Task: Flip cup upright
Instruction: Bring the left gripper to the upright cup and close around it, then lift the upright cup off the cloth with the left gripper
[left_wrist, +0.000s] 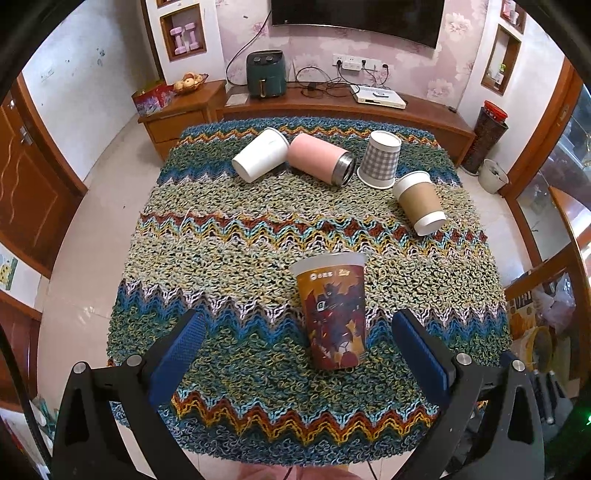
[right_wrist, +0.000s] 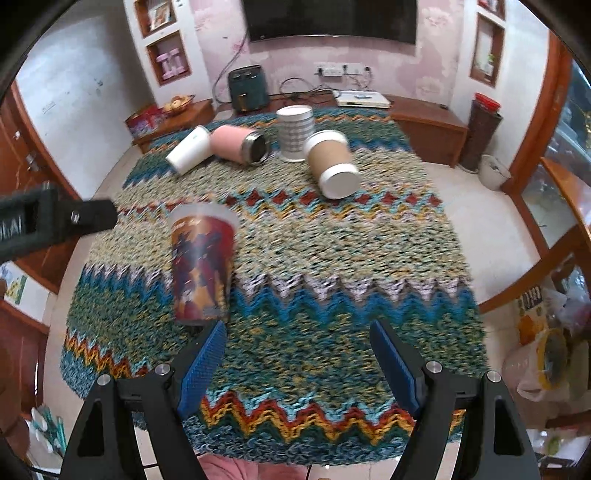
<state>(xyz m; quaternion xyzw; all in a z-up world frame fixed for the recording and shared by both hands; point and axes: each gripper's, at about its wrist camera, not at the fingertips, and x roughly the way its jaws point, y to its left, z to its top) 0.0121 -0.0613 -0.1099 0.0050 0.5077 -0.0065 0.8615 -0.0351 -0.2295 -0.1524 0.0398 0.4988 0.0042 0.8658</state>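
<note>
Cups on a knitted zigzag cloth (left_wrist: 229, 229), seen from my two wrist cameras. The printed cup (left_wrist: 334, 314) stands upright near the front of the cloth, its long axis vertical and its wide frosted mouth up, narrow base on the weave. In my left view it sits at about 1 o'clock from the left gripper (left_wrist: 299, 332), between the blue pads (left_wrist: 184, 343) but nearer the right one, touching neither; the jaws stand wide apart and hold nothing. In my right view the same cup is blurred and lies at about 10 o'clock from the right gripper (right_wrist: 297, 341), its base just beside the left pad tip; whether they touch I cannot tell. These jaws too are spread and empty. Toward 12 o'clock a white cup (left_wrist: 260, 155), a pink steel tumbler (left_wrist: 319, 158) and a brown sleeved cup (left_wrist: 419, 201) lie on their sides, and a checked cup (left_wrist: 380, 160) stands mouth down. Only my right view shows the tumbler's open mouth and, at 9 o'clock, the dark body of the other gripper.
</note>
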